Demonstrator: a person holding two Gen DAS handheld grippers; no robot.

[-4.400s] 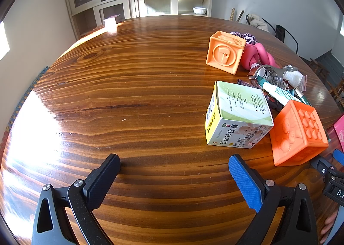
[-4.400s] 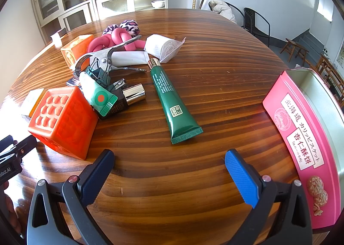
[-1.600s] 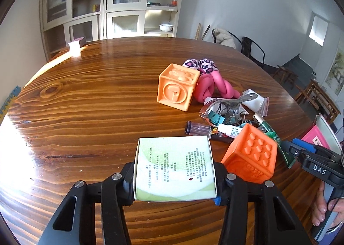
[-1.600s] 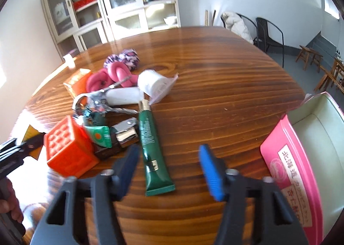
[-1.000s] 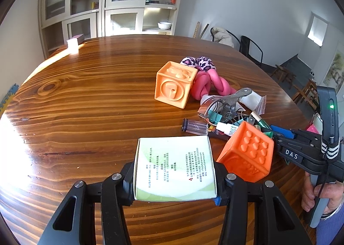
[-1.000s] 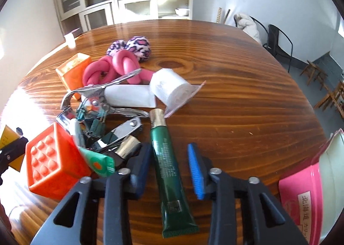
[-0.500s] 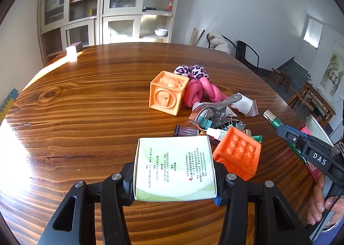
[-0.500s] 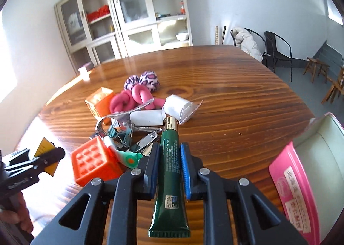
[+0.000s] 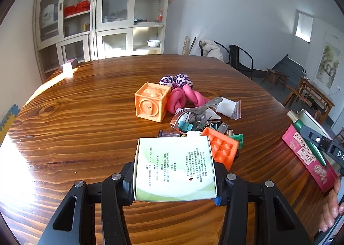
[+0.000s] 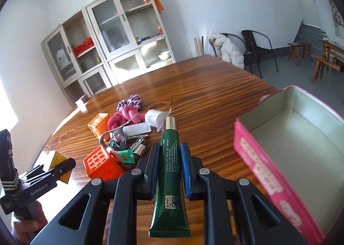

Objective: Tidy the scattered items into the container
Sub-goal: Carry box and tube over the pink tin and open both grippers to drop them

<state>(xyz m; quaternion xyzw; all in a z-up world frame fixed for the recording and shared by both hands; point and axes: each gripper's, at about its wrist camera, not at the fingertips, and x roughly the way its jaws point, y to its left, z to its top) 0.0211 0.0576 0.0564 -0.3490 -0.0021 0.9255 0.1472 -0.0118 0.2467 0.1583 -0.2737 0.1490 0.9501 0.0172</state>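
Note:
My left gripper (image 9: 175,178) is shut on a white and green medicine box (image 9: 174,168), held above the wooden table (image 9: 86,120). My right gripper (image 10: 169,159) is shut on a dark green tube (image 10: 171,172) with a gold cap, lifted off the table. The open pink tin (image 10: 296,154), pale inside, lies just right of the right gripper; in the left wrist view the tin (image 9: 309,157) shows at the right edge with the tube (image 9: 309,139) over it. Scattered items remain in a pile: an orange studded cube (image 9: 221,148), a pale orange cube (image 9: 151,105), a pink knotted toy (image 9: 182,99).
The pile also holds a metal clip (image 9: 200,114), binder clips, a small green-capped tube (image 10: 122,155) and a white bagged roll (image 9: 229,107). A person's hand (image 9: 332,208) grips the right handle. Cabinets (image 9: 96,21) and chairs (image 9: 238,60) stand beyond the table.
The right gripper closed on the green tube, lifted it and carried it right toward the pink tin. The left gripper rose a little with the box still held.

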